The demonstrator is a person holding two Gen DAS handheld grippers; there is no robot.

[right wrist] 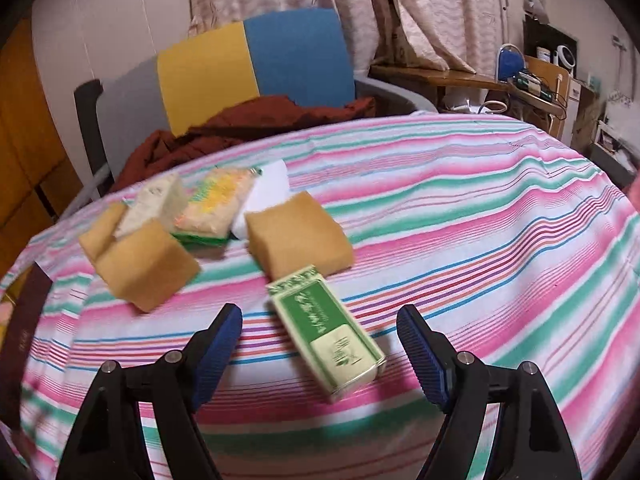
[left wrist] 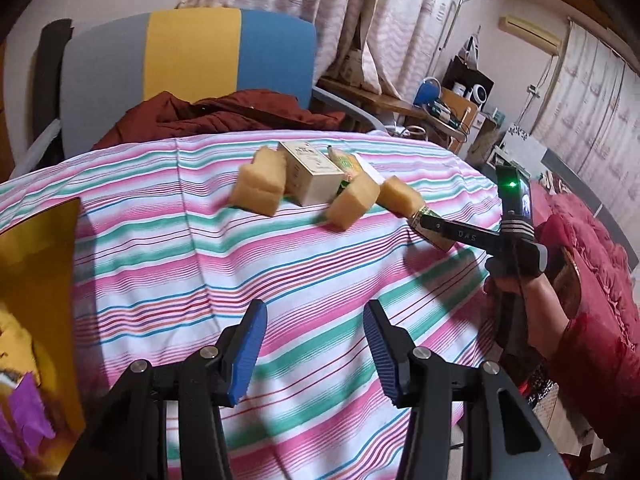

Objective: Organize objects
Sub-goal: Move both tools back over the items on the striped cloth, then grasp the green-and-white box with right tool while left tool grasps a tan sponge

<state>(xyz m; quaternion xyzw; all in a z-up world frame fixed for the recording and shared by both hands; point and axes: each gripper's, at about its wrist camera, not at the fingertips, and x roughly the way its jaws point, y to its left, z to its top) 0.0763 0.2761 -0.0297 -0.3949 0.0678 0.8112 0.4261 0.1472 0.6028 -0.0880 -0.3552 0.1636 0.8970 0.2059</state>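
Note:
A green and cream box lies on the striped tablecloth, between the open fingers of my right gripper, untouched. Beyond it lie tan sponge blocks, a cream box and a yellow-green packet. In the left wrist view the same cluster sits far ahead: sponges, the cream box, and the right gripper reaching in from the right over the green box. My left gripper is open and empty above the cloth.
A gold box with purple paper stands at the left edge. A chair with a grey, yellow and blue back holds a dark red jacket behind the table. A cluttered desk stands at the right.

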